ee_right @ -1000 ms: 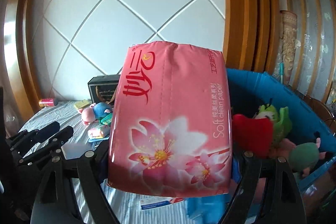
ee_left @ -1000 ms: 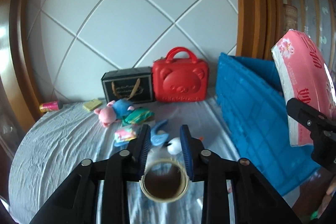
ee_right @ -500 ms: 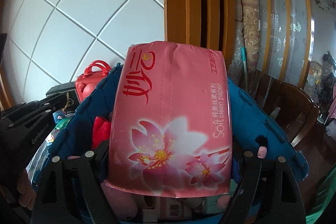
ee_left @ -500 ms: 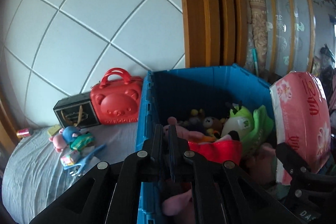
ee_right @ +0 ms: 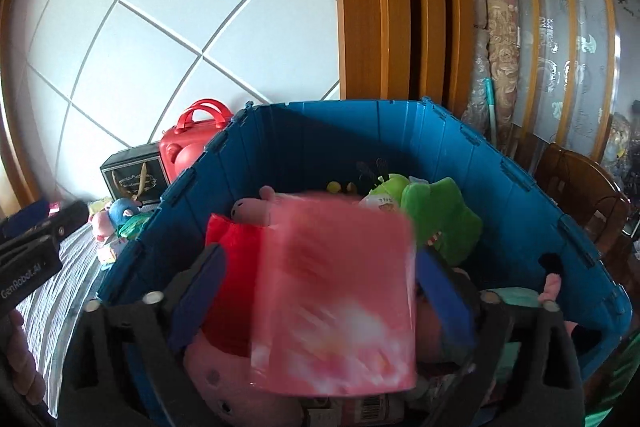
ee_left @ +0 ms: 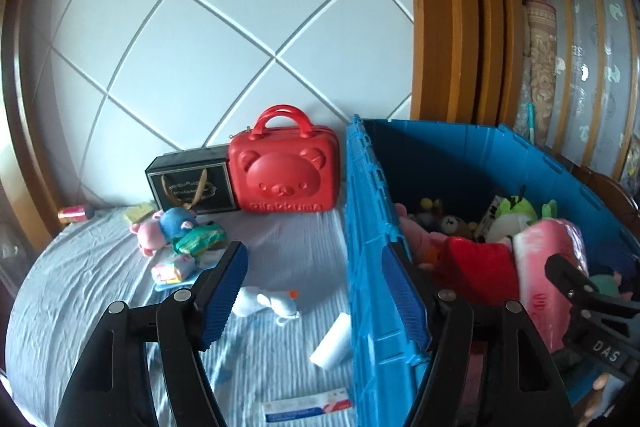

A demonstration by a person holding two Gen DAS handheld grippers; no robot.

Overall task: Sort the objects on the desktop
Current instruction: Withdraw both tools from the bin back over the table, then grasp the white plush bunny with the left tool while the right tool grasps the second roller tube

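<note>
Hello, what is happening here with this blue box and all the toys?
A person is tidying a table with a tool in each hand. The right tool has just been opening over the blue box, and the pink tissue pack, blurred, sits loose between its pads above the toys. The left tool has also been opening and holds nothing. Small things remain on the cloth.

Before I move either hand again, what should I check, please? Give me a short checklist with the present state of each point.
1. Right gripper released: ok; its fingers have just been opening, and the tissue pack between them is not pressed.
2. Tissue pack above blue bin: ok.
3. Tissue pack at rest: cannot tell, it is blurred.
4. Left gripper empty: ok; its fingers have just been opening, nothing held between them.
5. Table cleared: not ok; plush pig, white toy and white roll remain.
</note>
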